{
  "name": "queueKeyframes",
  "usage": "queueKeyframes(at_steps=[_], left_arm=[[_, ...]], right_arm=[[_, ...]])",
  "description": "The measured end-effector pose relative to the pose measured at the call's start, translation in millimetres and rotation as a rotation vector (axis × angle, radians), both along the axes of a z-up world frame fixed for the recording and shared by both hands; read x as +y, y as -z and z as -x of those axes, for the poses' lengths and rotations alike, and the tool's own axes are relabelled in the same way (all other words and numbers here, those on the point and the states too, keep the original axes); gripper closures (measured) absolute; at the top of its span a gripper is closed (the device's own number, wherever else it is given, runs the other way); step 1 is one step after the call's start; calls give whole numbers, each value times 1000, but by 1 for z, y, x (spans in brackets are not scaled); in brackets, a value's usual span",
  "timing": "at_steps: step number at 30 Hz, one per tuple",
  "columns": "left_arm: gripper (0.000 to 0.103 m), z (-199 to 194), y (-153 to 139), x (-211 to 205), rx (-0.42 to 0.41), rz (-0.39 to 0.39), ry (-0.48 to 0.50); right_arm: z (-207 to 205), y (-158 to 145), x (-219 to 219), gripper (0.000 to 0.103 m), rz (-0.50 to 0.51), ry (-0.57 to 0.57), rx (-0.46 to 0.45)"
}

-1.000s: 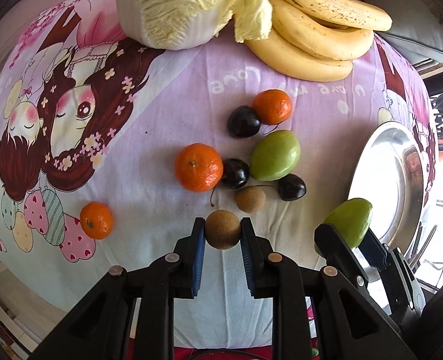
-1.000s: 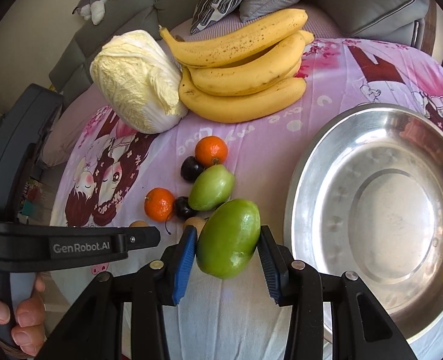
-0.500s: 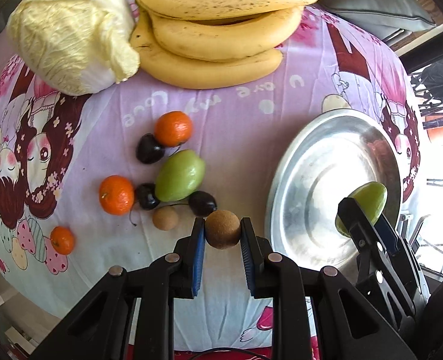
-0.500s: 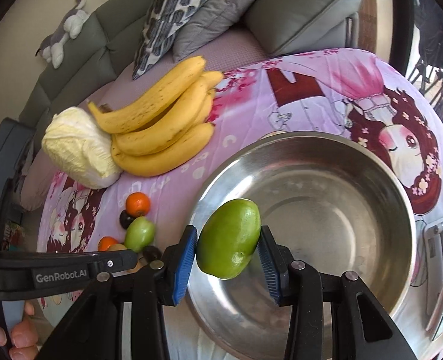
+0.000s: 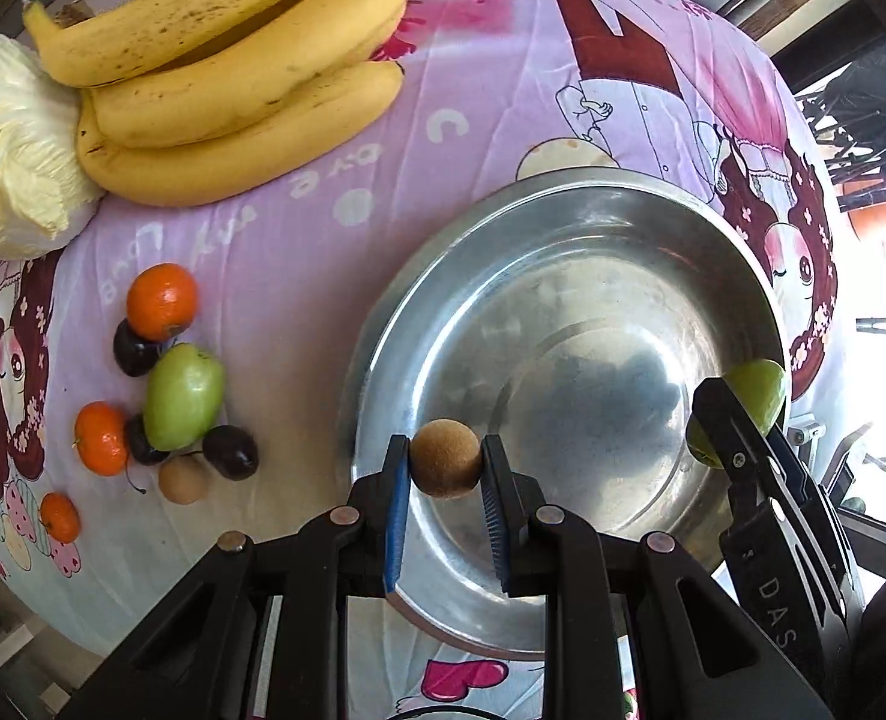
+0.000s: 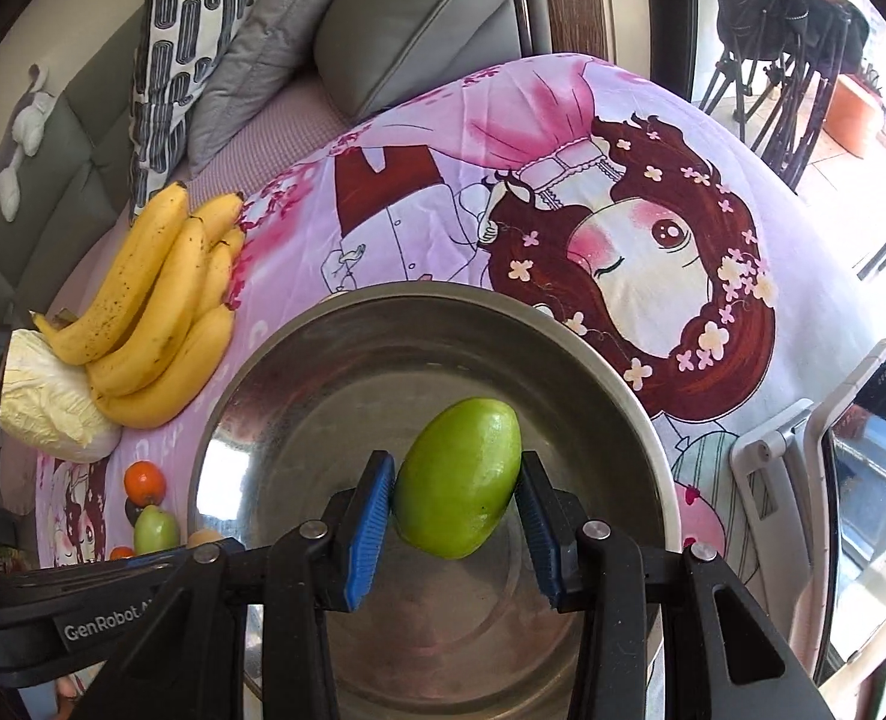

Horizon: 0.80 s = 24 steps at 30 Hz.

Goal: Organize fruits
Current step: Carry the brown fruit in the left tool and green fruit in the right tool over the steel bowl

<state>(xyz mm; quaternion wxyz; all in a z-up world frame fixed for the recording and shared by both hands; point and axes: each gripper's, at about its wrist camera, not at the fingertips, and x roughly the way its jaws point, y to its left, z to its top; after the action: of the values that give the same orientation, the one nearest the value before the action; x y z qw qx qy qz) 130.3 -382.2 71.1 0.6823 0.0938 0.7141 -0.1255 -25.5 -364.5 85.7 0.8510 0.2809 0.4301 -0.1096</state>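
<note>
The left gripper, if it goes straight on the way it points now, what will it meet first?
Most likely the bare inside of the metal bowl. The left gripper, shut on a small brown fruit, looks to be over the bowl's near side; its height above is unclear.

- "GenRobot" is showing in pale letters on the left gripper [image 6: 77,624] body.
- "DAS" is showing on the right gripper [image 5: 773,600] body.
- "Love" is appearing upside down on the pink cartoon cloth [image 5: 299,192].
</note>
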Motion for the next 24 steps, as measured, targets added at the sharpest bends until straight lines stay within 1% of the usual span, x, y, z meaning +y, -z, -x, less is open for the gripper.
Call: queueKeyframes(at_steps=[2, 3, 9, 12, 13, 15, 18, 22, 23, 24], left_arm=[[79, 2, -2, -14, -1, -3, 7], [79, 9, 1, -13, -1, -1, 11], [79, 4, -2, -44, 6, -8, 4], [79, 3, -8, -49, 11, -6, -13], [79, 12, -9, -48, 11, -6, -16], [79, 13, -10, -52, 14, -9, -20], [79, 12, -2, -43, 23, -4, -9], [79, 16, -7, -51, 35, 11, -4], [79, 18, 2, -43, 37, 14, -4], [79, 20, 0, -45, 40, 13, -3]], right_arm=[[-1, 2, 0, 59, -1, -4, 7], [-1, 3, 0, 59, 0, -5, 10], [-5, 5, 1, 59, 9, -12, 21], [-7, 7, 1, 59, 8, -15, 30], [-7, 7, 2, 59, 9, -17, 33], [-9, 8, 2, 59, 12, -21, 38], [-11, 9, 3, 58, 13, -25, 44], [-13, 10, 0, 58, 6, -12, 50], [-12, 11, 0, 58, 6, -10, 52], [-12, 11, 0, 58, 7, -7, 54]])
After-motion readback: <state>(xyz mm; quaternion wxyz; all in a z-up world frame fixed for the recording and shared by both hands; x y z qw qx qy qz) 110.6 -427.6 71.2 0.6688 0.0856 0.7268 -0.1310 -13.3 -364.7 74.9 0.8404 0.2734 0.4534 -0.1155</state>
